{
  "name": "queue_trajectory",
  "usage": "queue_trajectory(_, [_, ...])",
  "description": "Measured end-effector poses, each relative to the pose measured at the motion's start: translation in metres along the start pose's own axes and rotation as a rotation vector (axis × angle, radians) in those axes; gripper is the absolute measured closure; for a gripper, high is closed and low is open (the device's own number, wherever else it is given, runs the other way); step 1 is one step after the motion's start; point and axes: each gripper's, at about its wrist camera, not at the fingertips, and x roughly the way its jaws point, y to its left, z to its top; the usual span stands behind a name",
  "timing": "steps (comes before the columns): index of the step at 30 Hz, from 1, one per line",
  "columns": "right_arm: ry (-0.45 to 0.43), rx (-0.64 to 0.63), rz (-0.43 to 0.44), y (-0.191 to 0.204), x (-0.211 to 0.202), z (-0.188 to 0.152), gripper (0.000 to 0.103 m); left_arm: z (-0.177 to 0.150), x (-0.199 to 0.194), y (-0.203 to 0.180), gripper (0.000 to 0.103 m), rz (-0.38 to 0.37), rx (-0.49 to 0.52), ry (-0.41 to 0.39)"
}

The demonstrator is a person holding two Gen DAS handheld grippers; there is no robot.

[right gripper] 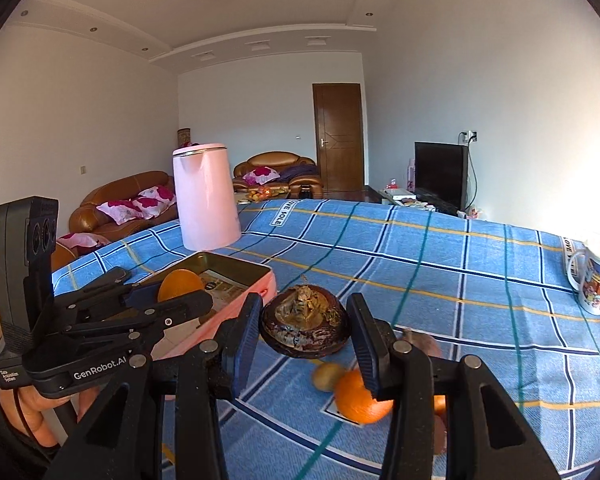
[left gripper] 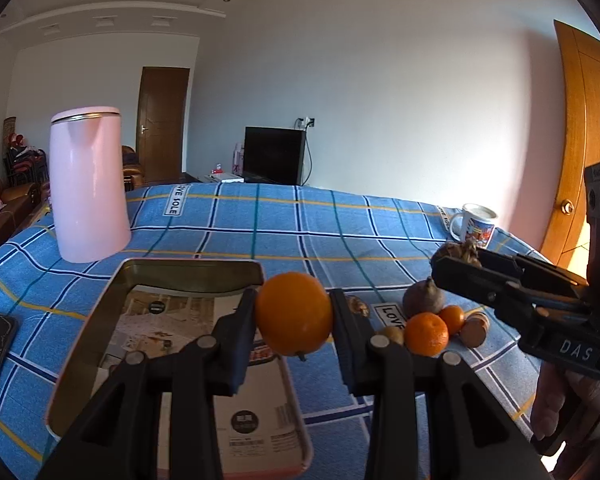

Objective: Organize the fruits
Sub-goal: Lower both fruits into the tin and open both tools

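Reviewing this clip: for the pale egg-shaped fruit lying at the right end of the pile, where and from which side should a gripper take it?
Grip the egg-shaped fruit across its narrow middle, coming from above: it lies on its side, with a small orange close on its left.

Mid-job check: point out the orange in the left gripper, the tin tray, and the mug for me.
orange [left gripper: 294, 313], left wrist view, middle of its peel between the fingers.
tin tray [left gripper: 188, 270], left wrist view, far rim wall.
mug [right gripper: 596, 284], right wrist view, printed side of its body.
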Motion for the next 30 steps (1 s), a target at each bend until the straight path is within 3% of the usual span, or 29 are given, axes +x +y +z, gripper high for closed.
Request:
queue_trajectory(7, [0.049,-0.059,0.076,0.038,0.046,0.019,0.057,0.013,0.005,0.047,0.065,0.064,-0.056,0.028])
queue_trajectory(14, [0.116,-0.106,0.131,0.071,0.08,0.016,0.057,0.023,0.011,0.083,0.065,0.1,-0.107,0.062])
queue_trajectory(30, [0.278,-0.152,0.162,0.103,0.126,0.001,0.057,0.018,0.025,0.105,0.064,0.142,-0.138,0.141])
